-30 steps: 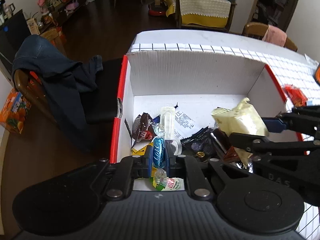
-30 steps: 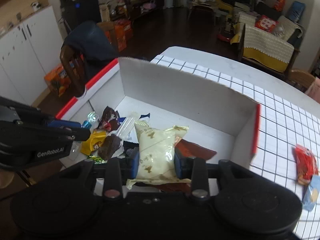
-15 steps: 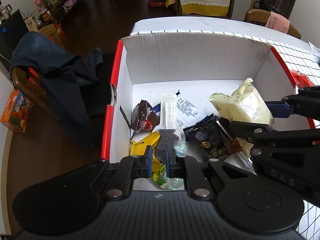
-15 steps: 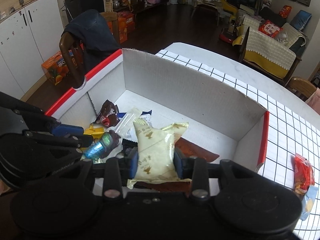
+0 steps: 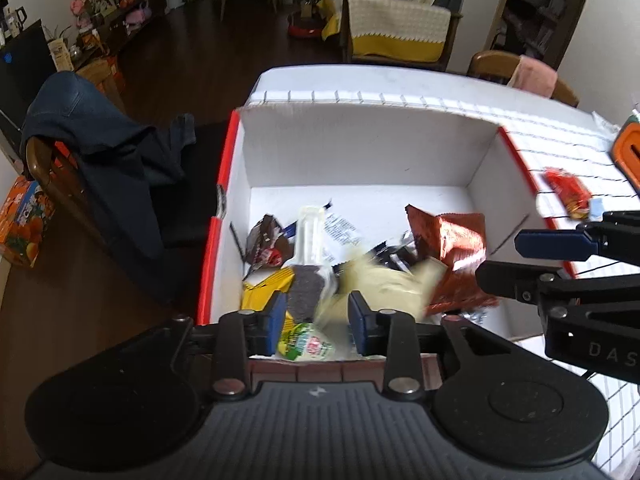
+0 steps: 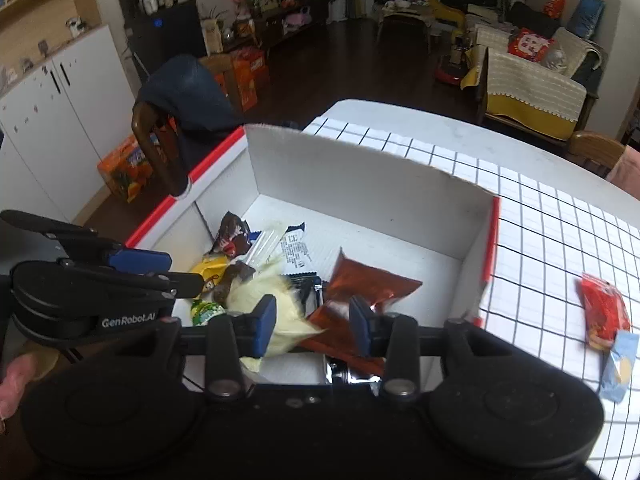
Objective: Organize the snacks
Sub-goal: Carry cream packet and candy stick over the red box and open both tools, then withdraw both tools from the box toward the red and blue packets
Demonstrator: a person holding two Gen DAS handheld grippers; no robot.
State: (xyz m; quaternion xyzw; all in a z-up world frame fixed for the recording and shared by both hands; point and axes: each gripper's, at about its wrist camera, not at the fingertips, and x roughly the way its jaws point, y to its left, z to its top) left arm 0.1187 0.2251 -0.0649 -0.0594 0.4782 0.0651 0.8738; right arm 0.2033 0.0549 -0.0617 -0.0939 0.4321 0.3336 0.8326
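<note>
A white cardboard box (image 5: 360, 152) with red edges (image 6: 360, 184) holds several snacks. A cream packet (image 5: 384, 284) lies blurred in the box, just below both grippers; it also shows in the right wrist view (image 6: 276, 304). An orange-red packet (image 5: 452, 240) (image 6: 368, 284) lies beside it. My left gripper (image 5: 316, 316) is open and empty over the box's near edge, above a green candy (image 5: 308, 346). My right gripper (image 6: 312, 320) is open and empty above the cream packet. A red snack (image 6: 604, 312) and a pale blue packet (image 6: 618, 364) lie on the checked tablecloth right of the box.
A chair draped with a dark jacket (image 5: 108, 148) stands left of the table. The checked tablecloth (image 6: 560, 232) extends right of the box. An orange object (image 5: 628, 148) sits at the far right table edge. A sofa (image 5: 396, 36) stands behind.
My right gripper has opened and the cream packet has dropped into the box. My left gripper has opened too; the blue candy is out of it. The orange-red packet is now uncovered.
</note>
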